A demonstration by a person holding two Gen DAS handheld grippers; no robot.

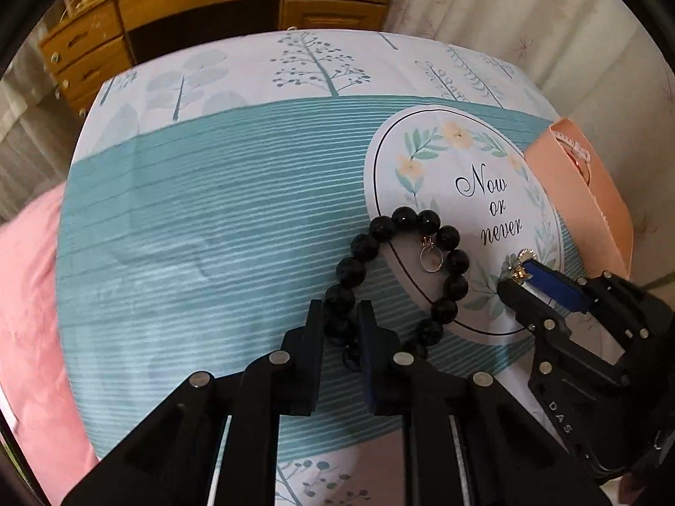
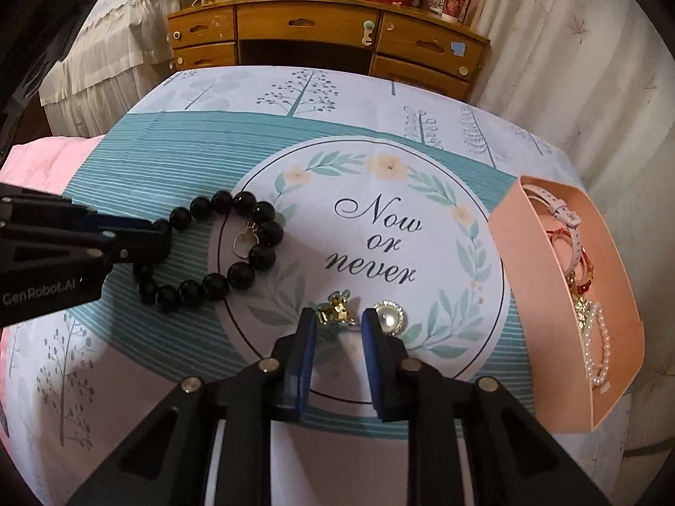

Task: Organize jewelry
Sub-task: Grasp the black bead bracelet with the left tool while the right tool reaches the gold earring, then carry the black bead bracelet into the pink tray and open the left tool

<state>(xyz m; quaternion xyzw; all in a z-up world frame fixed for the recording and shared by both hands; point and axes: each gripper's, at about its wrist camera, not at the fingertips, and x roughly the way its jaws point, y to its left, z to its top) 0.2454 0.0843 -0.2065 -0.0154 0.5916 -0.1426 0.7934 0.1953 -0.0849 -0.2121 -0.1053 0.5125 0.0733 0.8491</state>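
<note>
The left gripper (image 1: 341,316) points steeply down, its jaws closed onto the string of glossy black round beads (image 1: 400,270). The right gripper (image 2: 337,320), right of that bracelet, also tilts steeply down, jaws narrowed around a small gold ornament (image 2: 335,310).

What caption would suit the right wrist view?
Right gripper closes around a gold brooch beside a pearl brooch; pink box waits nearby.

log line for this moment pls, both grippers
left gripper: shut on black bead bracelet | right gripper: shut on small gold ornament | peach cardboard box: holds jewelry
</note>
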